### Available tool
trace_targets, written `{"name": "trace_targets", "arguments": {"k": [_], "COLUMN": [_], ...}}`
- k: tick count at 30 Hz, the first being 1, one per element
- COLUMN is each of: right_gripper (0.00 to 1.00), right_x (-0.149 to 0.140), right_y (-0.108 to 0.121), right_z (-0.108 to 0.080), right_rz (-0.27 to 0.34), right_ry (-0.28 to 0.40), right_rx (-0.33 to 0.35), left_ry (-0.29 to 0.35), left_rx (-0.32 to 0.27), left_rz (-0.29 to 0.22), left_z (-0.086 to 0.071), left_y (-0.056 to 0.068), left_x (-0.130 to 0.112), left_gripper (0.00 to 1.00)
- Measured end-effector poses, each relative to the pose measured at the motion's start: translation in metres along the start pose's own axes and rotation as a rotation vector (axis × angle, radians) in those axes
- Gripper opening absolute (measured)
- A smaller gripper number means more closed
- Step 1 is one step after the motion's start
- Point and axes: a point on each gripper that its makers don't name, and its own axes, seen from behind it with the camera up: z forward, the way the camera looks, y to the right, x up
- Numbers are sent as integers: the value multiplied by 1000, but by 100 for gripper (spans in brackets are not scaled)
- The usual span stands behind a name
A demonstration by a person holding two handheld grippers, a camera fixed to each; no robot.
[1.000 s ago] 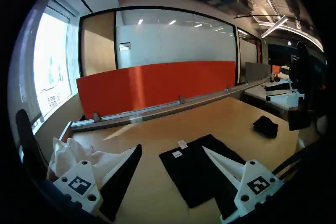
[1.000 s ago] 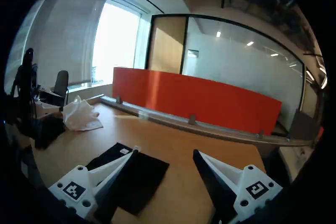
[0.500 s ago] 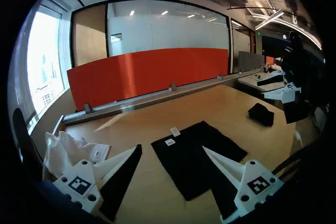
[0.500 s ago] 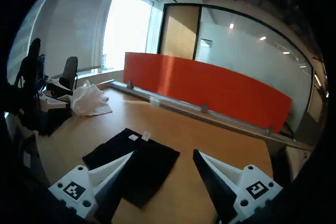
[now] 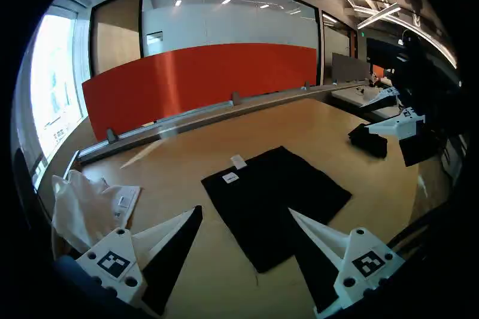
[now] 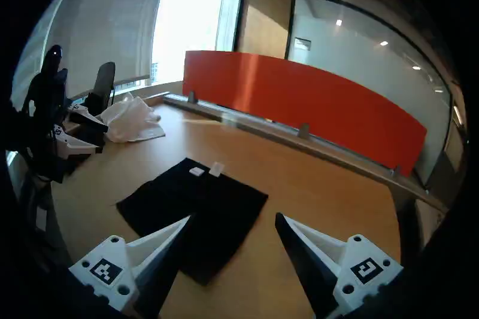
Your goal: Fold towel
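Observation:
A black towel (image 5: 275, 202) lies spread flat on the wooden table (image 5: 179, 187), with two small white tags (image 5: 233, 169) at its far edge. My left gripper (image 5: 244, 209) hovers open above the towel's near edge, nothing between its fingers. In the right gripper view the same black towel (image 6: 191, 199) lies ahead and to the left. My right gripper (image 6: 233, 216) stands open above its near right part, holding nothing. The left gripper (image 6: 75, 133) shows at the far left there, and the right gripper (image 5: 398, 128) shows at the far right of the left gripper view.
A crumpled white cloth pile (image 5: 84, 208) lies at the table's left end, seen as a white cloth pile (image 6: 135, 120) from the other side. A small folded black cloth (image 5: 368, 139) sits at the right end. An orange partition (image 5: 197, 79) and rail bound the far edge. An office chair (image 6: 103, 82) stands beyond.
Both views have tipped downward toward the table, so the black towel now shows whole and closer to the middle. Both grippers stay open.

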Motion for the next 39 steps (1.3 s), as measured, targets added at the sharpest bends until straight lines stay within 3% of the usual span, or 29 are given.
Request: {"name": "trace_targets", "arguments": {"k": [24, 39], "right_gripper": [100, 98], "right_x": [-105, -153], "right_y": [-36, -50], "right_z": [43, 56], "right_rz": [-14, -27], "right_ry": [-187, -298], "right_rx": [99, 146], "left_ry": [-209, -311], "left_rx": [-87, -128], "left_rz": [47, 37], "left_z": [48, 62], "left_y": [28, 39], "left_x": [-105, -146], "left_gripper": [95, 95]}}
